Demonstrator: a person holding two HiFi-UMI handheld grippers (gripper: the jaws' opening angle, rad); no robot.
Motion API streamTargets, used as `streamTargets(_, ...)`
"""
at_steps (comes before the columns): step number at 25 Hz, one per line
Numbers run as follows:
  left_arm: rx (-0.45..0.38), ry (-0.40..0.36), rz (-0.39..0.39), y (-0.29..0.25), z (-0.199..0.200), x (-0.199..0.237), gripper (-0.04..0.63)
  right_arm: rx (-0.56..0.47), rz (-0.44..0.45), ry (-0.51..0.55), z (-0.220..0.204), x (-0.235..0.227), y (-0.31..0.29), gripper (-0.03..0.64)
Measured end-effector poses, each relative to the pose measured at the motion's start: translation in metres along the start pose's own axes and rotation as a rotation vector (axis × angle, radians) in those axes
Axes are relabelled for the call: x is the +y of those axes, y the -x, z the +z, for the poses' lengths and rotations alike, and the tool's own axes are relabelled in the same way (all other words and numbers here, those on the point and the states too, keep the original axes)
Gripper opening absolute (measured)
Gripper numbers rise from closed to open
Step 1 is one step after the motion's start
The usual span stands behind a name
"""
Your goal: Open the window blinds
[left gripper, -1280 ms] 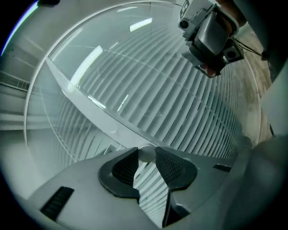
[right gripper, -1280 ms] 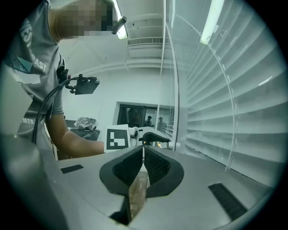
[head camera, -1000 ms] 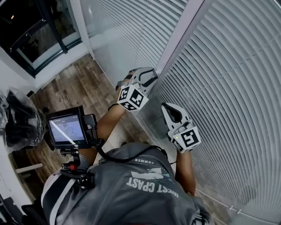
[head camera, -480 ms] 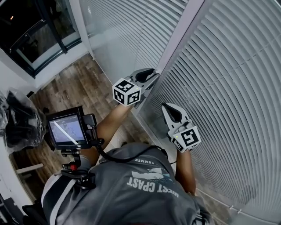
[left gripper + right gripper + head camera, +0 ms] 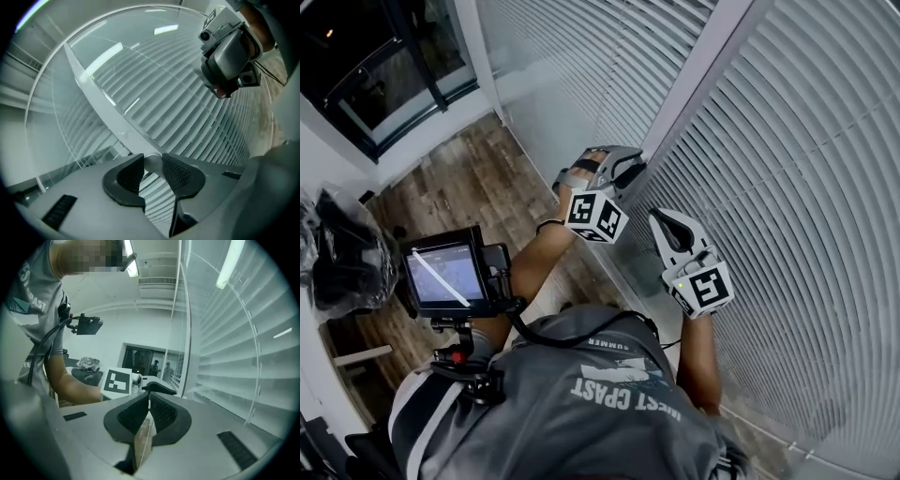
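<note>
Stands close against a glazed wall, the window blinds [image 5: 806, 187] behind the glass with slats overlapped and shut, in two panels either side of a white frame post [image 5: 703, 75]. Holds the left gripper [image 5: 628, 172] up at that post, marker cube turned toward the head camera. Has just been closing its jaws. Shows them partly apart in the left gripper view, the ribbed pads [image 5: 178, 173] set on either side of a small pale round knob [image 5: 152, 163] at the post and touching it at both tips. Holds the right gripper [image 5: 667, 225] just beside and below the left one, near the glass of the right-hand panel and apart from the knob. Shows its jaws drawn together in the right gripper view, tips meeting, with only a thin slit lower down and wood floor [image 5: 459, 178] behind it. Grips nothing that can be made out there. Wears a grey T-shirt [image 5: 600, 403] and a chest rig carrying a small lit monitor [image 5: 445, 277]. Well off to the left, a dark bundle [image 5: 337, 253].
</note>
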State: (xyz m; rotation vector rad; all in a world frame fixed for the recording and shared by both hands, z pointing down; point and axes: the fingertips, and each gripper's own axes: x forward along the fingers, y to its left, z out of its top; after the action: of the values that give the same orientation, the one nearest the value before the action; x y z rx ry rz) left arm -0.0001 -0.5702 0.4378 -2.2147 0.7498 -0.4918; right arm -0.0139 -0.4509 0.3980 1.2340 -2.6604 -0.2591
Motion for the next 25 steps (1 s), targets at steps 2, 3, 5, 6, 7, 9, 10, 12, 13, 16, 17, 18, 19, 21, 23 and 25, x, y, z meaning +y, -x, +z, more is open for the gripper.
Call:
streamTargets(2, -0.006, 0.009, -0.001, -0.0007, 0.0004, -0.0003, 0.124, 0.0, 0.003, 0.014, 0.003, -0.0017, -0.0015, 0.006)
streamTargets(3, -0.008, 0.013, -0.003, -0.001, 0.0004, -0.0005, 0.124, 0.0, 0.005, 0.018, 0.004, -0.0022, -0.0021, 0.006)
streamTargets(5, -0.012, 0.02, -0.006, -0.0017, 0.0006, -0.001, 0.124, 0.001, 0.008, 0.021, 0.0049, -0.0022, -0.0028, 0.006)
streamTargets(6, -0.014, 0.022, -0.007, -0.0021, 0.0008, -0.0011, 0.124, 0.0, 0.01, 0.022, 0.005, -0.0018, -0.0031, 0.006)
streamTargets(7, -0.015, 0.025, -0.008, -0.0025, 0.0009, -0.001, 0.124, 0.0, 0.013, 0.022, 0.0048, -0.0012, -0.0034, 0.006)
streamTargets(9, -0.018, 0.03, -0.01, -0.0033, 0.0006, -0.0008, 0.124, 0.0, 0.017, 0.023, 0.0041, 0.0, -0.004, 0.006)
streamTargets(10, -0.02, 0.034, -0.012, -0.0036, 0.0002, -0.0008, 0.124, 0.001, 0.018, 0.024, 0.0038, 0.0005, -0.0042, 0.006)
streamTargets(12, -0.023, 0.039, -0.013, -0.0039, -0.0004, -0.001, 0.126, 0.001, 0.019, 0.024, 0.0032, 0.0014, -0.0042, 0.006)
streamTargets(13, -0.023, 0.041, -0.014, -0.004, -0.0007, -0.0009, 0.124, 0.001, 0.017, 0.026, 0.003, 0.0014, -0.0041, 0.006)
streamTargets(16, -0.024, 0.044, -0.013, -0.0042, -0.001, -0.0005, 0.124, 0.003, 0.002, 0.039, 0.0026, -0.0009, -0.0036, 0.006)
streamTargets(17, -0.026, 0.045, -0.011, -0.0043, -0.0012, -0.0005, 0.126, 0.005, -0.002, 0.041, 0.0021, -0.0015, -0.0033, 0.006)
streamTargets(18, -0.026, 0.047, -0.01, -0.0044, -0.0015, -0.0004, 0.124, 0.006, -0.004, 0.041, 0.0015, -0.0017, -0.003, 0.005)
streamTargets(19, -0.027, 0.048, -0.009, -0.0044, -0.0019, -0.0002, 0.124, 0.006, -0.005, 0.041, 0.001, -0.0015, -0.0029, 0.005)
streamTargets(21, -0.03, 0.051, -0.008, -0.0042, -0.0027, 0.0002, 0.124, 0.007, -0.005, 0.039, 0.0, -0.0007, -0.003, 0.005)
streamTargets(23, -0.03, 0.054, -0.008, -0.0038, -0.0035, 0.0, 0.124, 0.009, -0.007, 0.037, -0.0013, 0.0, -0.0029, 0.005)
streamTargets(25, -0.032, 0.053, -0.009, -0.0038, -0.0044, 0.0002, 0.124, 0.007, -0.009, 0.038, -0.002, 0.0005, -0.0034, 0.005)
